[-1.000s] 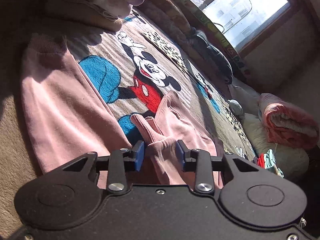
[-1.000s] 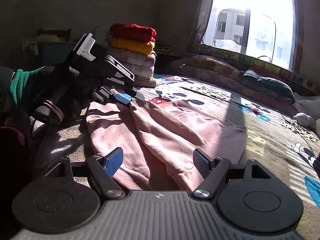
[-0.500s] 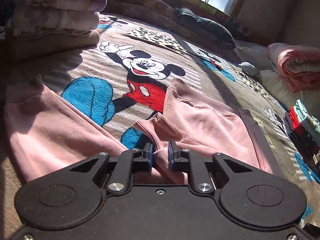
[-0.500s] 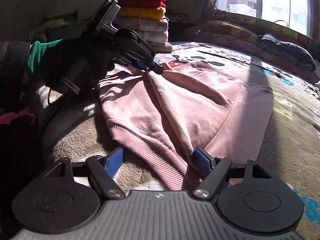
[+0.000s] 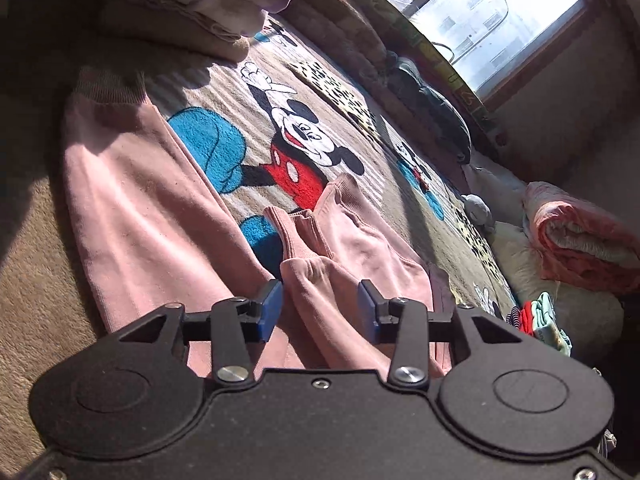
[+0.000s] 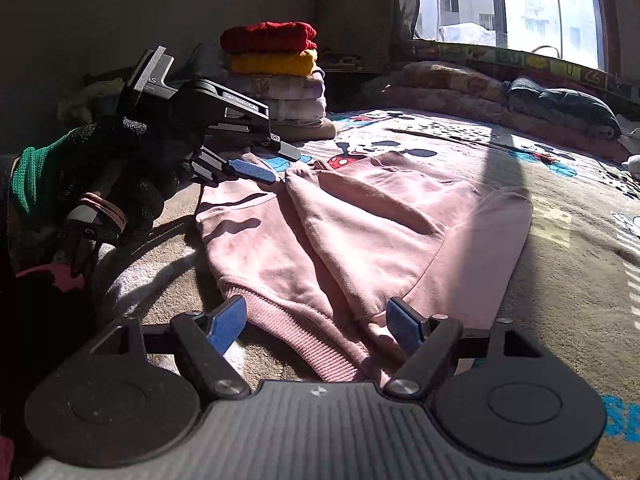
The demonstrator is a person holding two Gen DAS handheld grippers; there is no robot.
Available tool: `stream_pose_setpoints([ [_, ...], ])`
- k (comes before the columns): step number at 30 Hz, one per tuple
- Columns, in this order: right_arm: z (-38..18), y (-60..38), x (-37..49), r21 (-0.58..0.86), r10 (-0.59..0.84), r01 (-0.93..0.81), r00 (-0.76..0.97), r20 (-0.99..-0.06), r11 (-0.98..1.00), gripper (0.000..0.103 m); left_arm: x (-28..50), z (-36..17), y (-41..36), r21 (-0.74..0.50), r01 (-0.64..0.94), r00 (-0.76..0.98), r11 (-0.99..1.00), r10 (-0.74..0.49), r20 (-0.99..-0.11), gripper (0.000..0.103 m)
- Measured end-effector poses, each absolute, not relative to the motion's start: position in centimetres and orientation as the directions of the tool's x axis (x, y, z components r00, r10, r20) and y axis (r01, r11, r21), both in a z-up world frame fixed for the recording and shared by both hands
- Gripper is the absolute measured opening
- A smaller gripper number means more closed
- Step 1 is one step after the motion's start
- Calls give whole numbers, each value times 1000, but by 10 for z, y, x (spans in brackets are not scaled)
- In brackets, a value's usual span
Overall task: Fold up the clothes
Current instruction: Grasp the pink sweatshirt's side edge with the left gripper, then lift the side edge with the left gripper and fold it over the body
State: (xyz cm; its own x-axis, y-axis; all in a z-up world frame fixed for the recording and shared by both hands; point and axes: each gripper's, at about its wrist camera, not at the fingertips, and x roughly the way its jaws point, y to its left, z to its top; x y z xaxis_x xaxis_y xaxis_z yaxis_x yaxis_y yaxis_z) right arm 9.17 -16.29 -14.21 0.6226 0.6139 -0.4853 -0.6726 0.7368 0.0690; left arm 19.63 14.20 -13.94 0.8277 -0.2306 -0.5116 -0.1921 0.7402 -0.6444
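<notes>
Currently the pink fleece sweatshirt (image 6: 360,232) lies spread on the bed's cartoon-mouse blanket (image 5: 360,128), one sleeve laid across its body. The left gripper (image 5: 320,308) has its fingers parted around a raised fold of pink cloth without clamping it; the right gripper (image 6: 316,324) hangs wide open over the ribbed hem, holding nothing. For a neat fold, I'd pinch both layers squarely, lift evenly at both ends, and keep the edges aligned.

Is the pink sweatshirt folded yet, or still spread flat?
Partly folded. The pink sweatshirt has one side lapped over its middle, its ribbed hem doubled near the right gripper; one sleeve lies stretched out.
</notes>
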Motion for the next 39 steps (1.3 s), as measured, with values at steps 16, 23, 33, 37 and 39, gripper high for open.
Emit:
stream_pose_setpoints([
  [16, -150, -179, 91, 95, 601, -646, 631, -491, 757, 77, 209, -119, 126, -603, -164, 859, 781, -187, -477, 5],
  [23, -149, -194, 95, 146, 605, -618, 648, -463, 773, 78, 217, -81, 99, -632, -85, 887, 770, -231, -401, 4],
  [33, -154, -200, 95, 197, 635, -630, 608, -476, 751, 79, 275, -51, 42, -614, -27, 877, 789, -276, -394, 4],
  [37, -156, -203, 99, 226, 647, -628, 597, -473, 745, 79, 303, -54, 12, -579, -44, 857, 814, -266, -440, 4],
  [39, -156, -205, 100, 243, 654, -626, 592, -471, 741, 79, 318, -59, -6, -533, -56, 847, 844, -243, -473, 4],
])
